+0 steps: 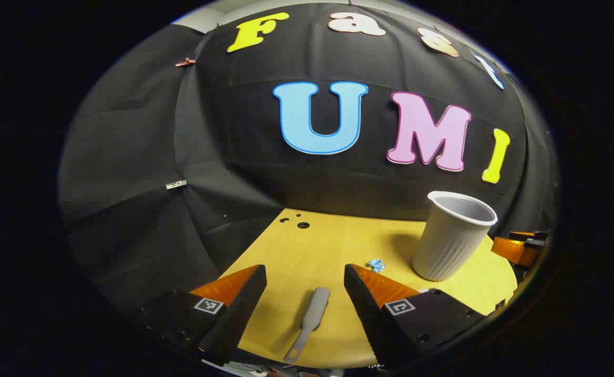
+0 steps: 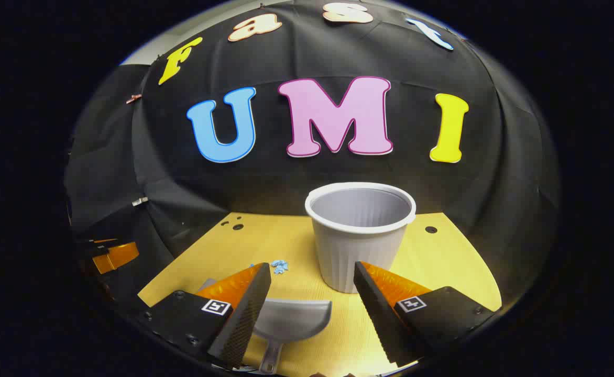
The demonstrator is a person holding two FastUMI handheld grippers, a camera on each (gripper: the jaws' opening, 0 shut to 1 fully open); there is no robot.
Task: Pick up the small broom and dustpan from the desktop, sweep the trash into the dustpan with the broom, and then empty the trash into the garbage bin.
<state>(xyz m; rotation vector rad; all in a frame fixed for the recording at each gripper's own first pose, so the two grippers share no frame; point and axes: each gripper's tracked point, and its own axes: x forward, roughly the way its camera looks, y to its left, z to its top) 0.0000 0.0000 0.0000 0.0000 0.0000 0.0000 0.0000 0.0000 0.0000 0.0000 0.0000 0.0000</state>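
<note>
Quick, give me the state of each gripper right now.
Left gripper: open, holding nothing, above the broom handle.
Right gripper: open, holding nothing, above the dustpan.

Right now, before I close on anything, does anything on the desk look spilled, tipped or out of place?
Nothing stands out. The blue scrap lies on the desktop, as trash to sweep. The bin stands upright, and the dustpan and broom lie flat, each between an open gripper's fingers: right gripper, left gripper.
</note>
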